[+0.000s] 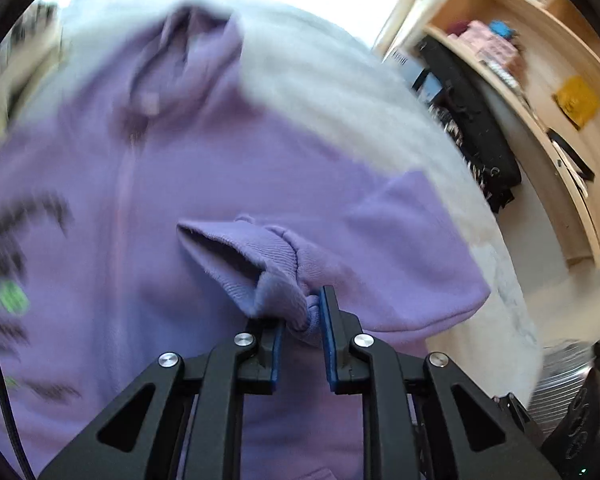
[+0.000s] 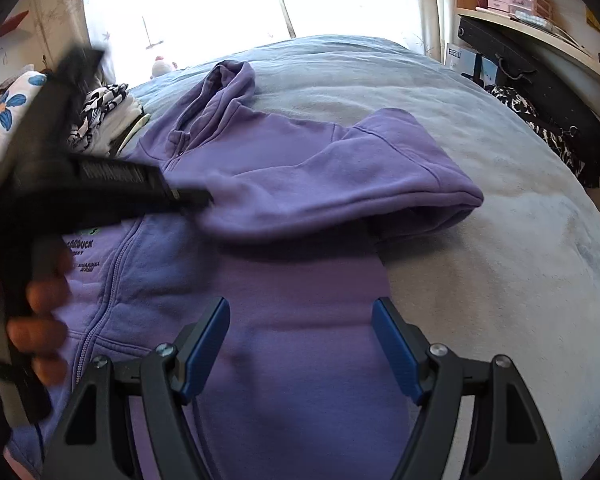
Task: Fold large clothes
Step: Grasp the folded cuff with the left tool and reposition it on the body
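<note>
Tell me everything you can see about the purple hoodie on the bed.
The hoodie is lilac fleece, lying front up on a pale grey blanket, hood towards the window. A zip runs down its front, beside small dark and green print. One sleeve is folded across the chest. The left claw is shut on that sleeve's ribbed cuff. The right claw hangs open above the lower body.

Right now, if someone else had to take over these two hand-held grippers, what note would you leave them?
Left hand-held gripper: shut on the sleeve cuff of the purple hoodie.
Right hand-held gripper: open, empty, above the hoodie's body.
Hoodie lies zip-side up on the grey blanket; that sleeve is drawn across the chest.
Left: release the cuff, fold the other side, then the body.
</note>
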`<action>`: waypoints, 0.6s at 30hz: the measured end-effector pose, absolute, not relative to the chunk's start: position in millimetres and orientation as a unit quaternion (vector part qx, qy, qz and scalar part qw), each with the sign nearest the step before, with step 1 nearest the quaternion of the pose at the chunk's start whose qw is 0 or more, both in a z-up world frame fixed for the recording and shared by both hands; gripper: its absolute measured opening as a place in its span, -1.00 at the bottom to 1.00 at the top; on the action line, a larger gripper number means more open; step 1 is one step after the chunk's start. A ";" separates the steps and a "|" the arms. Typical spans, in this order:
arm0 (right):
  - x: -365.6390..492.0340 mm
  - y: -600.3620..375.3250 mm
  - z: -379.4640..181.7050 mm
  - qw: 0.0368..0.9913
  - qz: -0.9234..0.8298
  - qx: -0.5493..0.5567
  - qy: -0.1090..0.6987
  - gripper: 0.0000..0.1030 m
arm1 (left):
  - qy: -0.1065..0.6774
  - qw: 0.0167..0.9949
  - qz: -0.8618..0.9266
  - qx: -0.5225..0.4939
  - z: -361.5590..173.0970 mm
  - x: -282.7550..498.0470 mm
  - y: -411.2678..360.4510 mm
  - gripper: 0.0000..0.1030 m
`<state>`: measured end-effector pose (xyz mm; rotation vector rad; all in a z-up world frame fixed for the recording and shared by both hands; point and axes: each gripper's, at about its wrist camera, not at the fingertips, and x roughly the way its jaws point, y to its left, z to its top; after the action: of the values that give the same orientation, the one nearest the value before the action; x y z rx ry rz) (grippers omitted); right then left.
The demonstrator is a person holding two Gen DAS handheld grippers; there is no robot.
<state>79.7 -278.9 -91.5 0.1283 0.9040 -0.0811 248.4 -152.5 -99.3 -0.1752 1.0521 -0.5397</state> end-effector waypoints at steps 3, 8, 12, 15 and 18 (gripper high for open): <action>77.8 -281.4 -89.3 0.898 -0.042 0.061 0.433 0.44 | 0.450 0.859 -0.239 -0.048 -63.2 257.0 -141.0 -0.73; 77.7 -282.3 -89.4 0.898 -0.041 0.058 0.435 0.44 | 0.410 0.894 -0.181 -0.006 -37.0 269.8 -93.1 -0.73; 82.9 -281.8 -93.8 0.893 -0.037 0.055 0.446 0.44 | 0.432 0.891 -0.140 0.009 -63.3 279.1 -50.7 -0.72; 87.6 -279.7 -96.0 0.888 -0.033 0.051 0.455 0.44 | 0.486 0.865 -0.124 0.008 -108.2 290.9 -29.5 -0.68; 93.9 -280.1 -95.3 0.882 -0.023 0.057 0.468 0.44 | 0.532 0.841 -0.103 -0.006 -145.0 294.1 -9.7 -0.34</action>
<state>93.9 -280.1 -95.3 0.1184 0.9742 -0.0481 294.1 -9.7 -145.0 -0.0135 1.1234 -0.2184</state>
